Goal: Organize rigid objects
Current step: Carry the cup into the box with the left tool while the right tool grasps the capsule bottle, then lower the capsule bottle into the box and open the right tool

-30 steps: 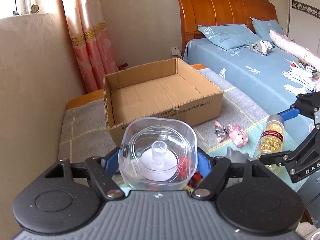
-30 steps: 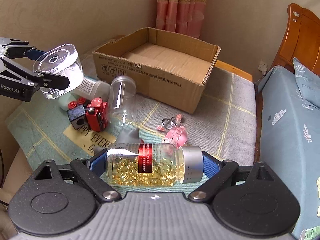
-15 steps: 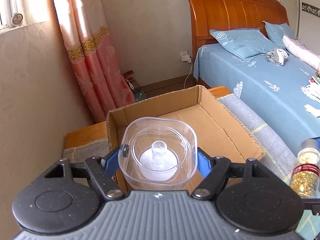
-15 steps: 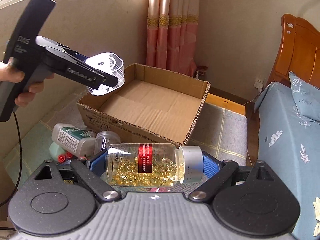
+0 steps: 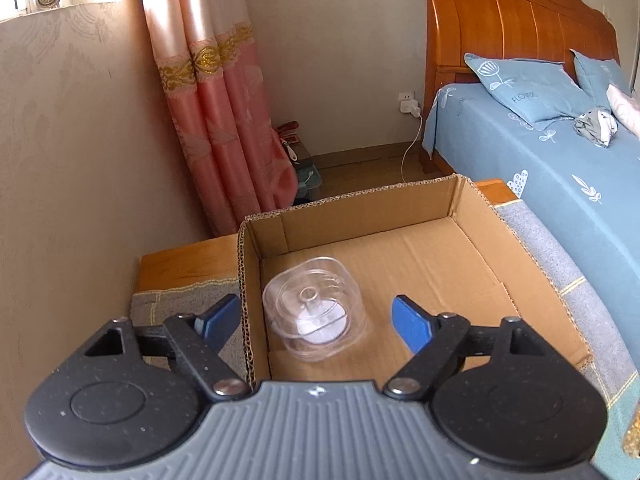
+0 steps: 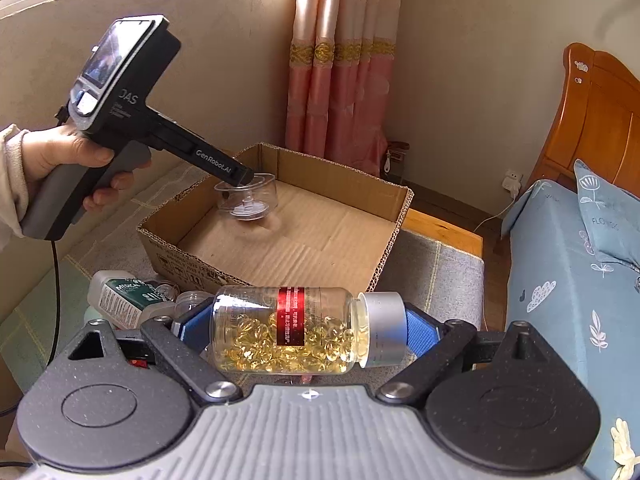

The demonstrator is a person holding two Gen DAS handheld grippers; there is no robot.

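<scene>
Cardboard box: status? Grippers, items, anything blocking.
Left gripper opening, clear container released inside cardboard box. Right gripper clamps capsule bottle. Box otherwise empty, nothing blocking.

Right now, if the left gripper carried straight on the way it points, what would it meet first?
Most likely the clear plastic container, which sits between and just beyond the opening jaws of the left gripper, no pad touching it. Behind it is the floor of the cardboard box. Depth is hard to judge, and the container looks blurred.

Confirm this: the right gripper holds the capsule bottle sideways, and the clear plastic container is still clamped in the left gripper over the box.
Not clamped. The left wrist view shows the left gripper opening, its pads clear of the clear plastic container, which is in the cardboard box. The right gripper does hold the capsule bottle sideways.
</scene>
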